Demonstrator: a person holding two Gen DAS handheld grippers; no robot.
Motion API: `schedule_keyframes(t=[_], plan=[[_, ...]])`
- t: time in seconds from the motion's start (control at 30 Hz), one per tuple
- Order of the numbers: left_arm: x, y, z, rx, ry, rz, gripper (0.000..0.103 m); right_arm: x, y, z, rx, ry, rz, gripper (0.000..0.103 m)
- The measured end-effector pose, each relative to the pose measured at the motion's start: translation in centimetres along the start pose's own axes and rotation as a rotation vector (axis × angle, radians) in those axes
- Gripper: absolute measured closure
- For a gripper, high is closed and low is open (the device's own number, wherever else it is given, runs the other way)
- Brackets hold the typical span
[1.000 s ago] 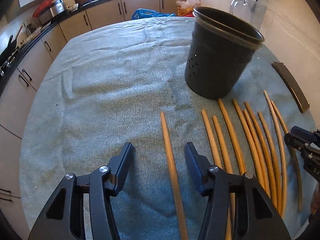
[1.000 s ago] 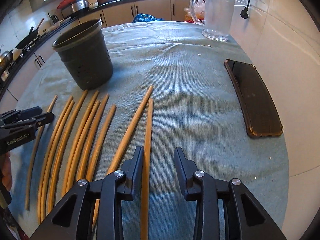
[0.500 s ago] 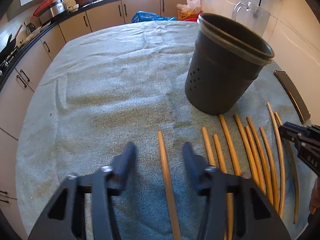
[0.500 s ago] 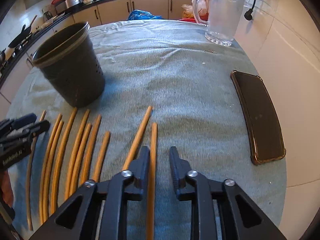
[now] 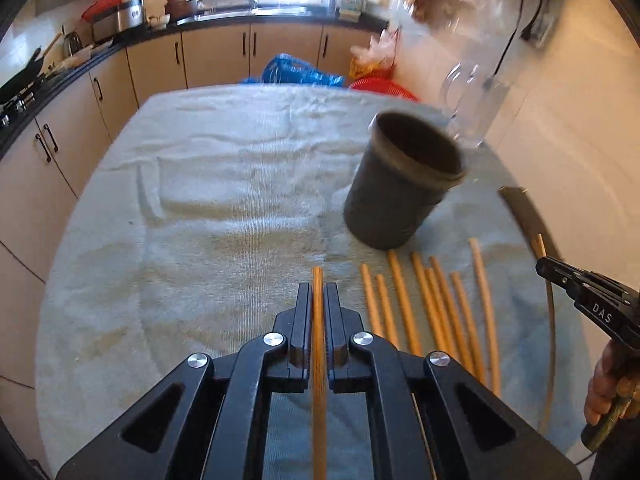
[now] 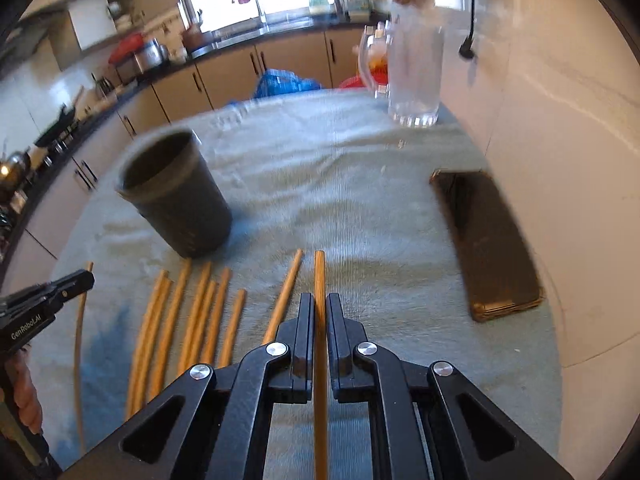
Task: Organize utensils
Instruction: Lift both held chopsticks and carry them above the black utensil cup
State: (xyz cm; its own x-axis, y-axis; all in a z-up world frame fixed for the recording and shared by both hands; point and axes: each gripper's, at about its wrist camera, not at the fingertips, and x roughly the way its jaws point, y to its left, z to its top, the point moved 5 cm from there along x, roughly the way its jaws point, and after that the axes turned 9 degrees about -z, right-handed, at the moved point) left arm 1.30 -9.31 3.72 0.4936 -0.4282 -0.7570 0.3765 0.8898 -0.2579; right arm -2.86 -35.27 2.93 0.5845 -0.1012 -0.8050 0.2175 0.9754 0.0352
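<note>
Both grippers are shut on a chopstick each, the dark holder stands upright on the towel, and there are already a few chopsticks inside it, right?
Not quite: the dark holder looks empty; the right wrist view shows no sticks rising from it. The rest holds: the left gripper is shut on a chopstick, the right gripper on another chopstick, and the holder stands upright on the towel.

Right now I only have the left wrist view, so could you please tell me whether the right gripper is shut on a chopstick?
Observer: Yes, the right gripper is shut on a chopstick, which runs straight between its fingers.
Operator: Thank you; is anything lying close beside it?
Observer: One loose chopstick lies just to its left, angled towards it.
Operator: And on its right?
Observer: A dark phone lies flat on the towel, well apart from it.
</note>
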Motion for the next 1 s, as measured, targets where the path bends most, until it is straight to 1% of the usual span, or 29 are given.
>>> schedule_keyframes(t=[0.17, 0.27, 0.37, 0.57, 0.6, 0.7, 0.9, 1.0], plan=[[-5.2, -1.6, 0.0, 0.023, -0.098, -0.021, 0.098, -4.9, -0.5, 0.2, 0.024, -0.097, 0.027, 0.097], [-8.2, -3.0, -0.3, 0.073, -0.178, 0.002, 0.098, -7.6, -0.3, -0.1, 0.022, -0.148, 0.038, 0.097], [-10.6, -4.2, -1.3, 0.109, -0.232, 0.025, 0.098, -9.7, -0.1, -0.5, 0.012, -0.184, 0.041, 0.097], [-14.3, -5.4, -3.7, 0.138, -0.275, -0.007, 0.098, -13.5, 0.2, -1.6, 0.001, -0.242, 0.055, 0.097], [-14.3, -5.7, -3.7, 0.143, -0.281, -0.008, 0.098, -14.0, 0.1, -1.8, 0.001, -0.25, 0.057, 0.097], [-16.0, -6.2, -4.3, 0.152, -0.306, -0.021, 0.098, -15.5, 0.0, -2.3, -0.001, -0.274, 0.063, 0.097], [-18.7, -7.1, -4.3, 0.163, -0.361, -0.058, 0.098, -17.2, 0.1, -1.9, 0.001, -0.304, 0.079, 0.097], [-19.3, -7.6, -3.6, 0.164, -0.38, -0.076, 0.098, -17.6, 0.5, -1.4, 0.004, -0.318, 0.085, 0.097]])
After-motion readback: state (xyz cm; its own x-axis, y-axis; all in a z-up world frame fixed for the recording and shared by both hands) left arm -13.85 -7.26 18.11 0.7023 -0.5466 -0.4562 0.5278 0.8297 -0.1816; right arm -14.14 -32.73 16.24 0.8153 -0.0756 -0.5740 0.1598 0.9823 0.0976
